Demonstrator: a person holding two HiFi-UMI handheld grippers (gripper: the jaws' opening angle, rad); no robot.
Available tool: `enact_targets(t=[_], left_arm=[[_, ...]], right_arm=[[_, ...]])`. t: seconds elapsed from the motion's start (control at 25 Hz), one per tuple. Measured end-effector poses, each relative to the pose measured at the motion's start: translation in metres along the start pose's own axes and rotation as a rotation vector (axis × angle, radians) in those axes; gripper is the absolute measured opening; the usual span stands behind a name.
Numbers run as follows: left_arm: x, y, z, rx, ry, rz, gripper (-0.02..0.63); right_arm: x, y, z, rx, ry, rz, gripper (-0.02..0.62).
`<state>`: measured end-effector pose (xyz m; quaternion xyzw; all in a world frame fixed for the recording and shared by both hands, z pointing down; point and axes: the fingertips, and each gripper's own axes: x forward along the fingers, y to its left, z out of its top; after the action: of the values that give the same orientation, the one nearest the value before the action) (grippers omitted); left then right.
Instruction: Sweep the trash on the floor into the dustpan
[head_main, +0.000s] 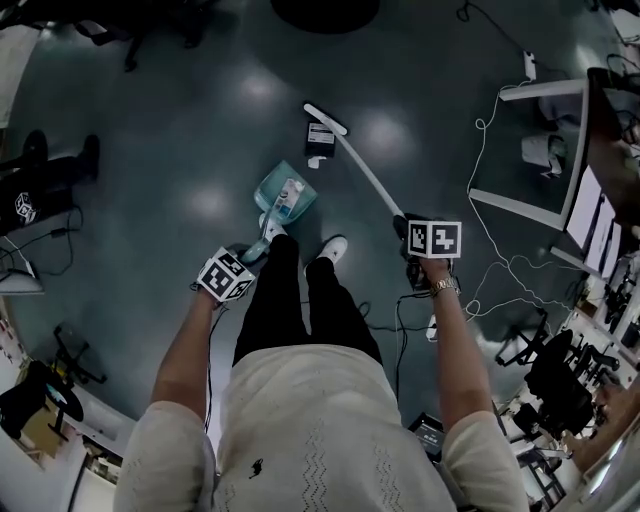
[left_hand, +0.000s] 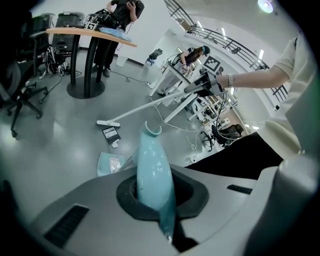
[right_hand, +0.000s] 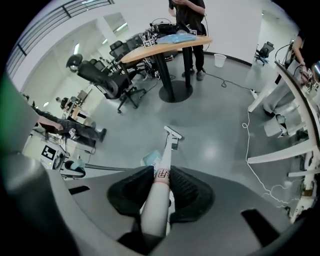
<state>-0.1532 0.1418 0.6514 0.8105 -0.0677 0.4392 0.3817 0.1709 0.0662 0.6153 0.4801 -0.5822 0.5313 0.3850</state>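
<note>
Left tongs (left_hand: 159, 197) pinching teal dustpan (head_main: 270, 186) handle; pan on floor (head_main: 180, 120) by person's feet, wrapper (left_hand: 114, 164) inside. Right tongs (right_hand: 161, 192) pinching white broom (head_main: 365, 172) shaft; head far, beside dark packet (head_main: 320, 136)

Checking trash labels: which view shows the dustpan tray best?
Head view: the dustpan tray is seen from above, nearly whole, with a wrapper in it. Left gripper view shows mainly the handle, with the tray low behind it and partly hidden. Right gripper view shows only a corner beside the broom pole.
</note>
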Motion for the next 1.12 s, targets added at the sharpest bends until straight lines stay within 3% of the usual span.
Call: enact_targets(t=[0.28, 0.84, 1.12], left_arm=[[0.009, -0.009, 0.003, 0.010, -0.004, 0.011, 0.008], [0.021, -0.021, -0.015, 0.030, -0.005, 0.033, 0.008], [0.022, -0.019, -0.031, -0.068, -0.041, 0.050, 0.008]], right_arm=[[-0.011, 0.009, -0.046, -0.016, 0.034, 0.021, 0.118], [-0.023, 0.068, -0.140, -0.036, 0.135, 0.121, 0.118], [-0.033, 0.088, -0.153, 0.000, 0.144, 0.140, 0.118]])
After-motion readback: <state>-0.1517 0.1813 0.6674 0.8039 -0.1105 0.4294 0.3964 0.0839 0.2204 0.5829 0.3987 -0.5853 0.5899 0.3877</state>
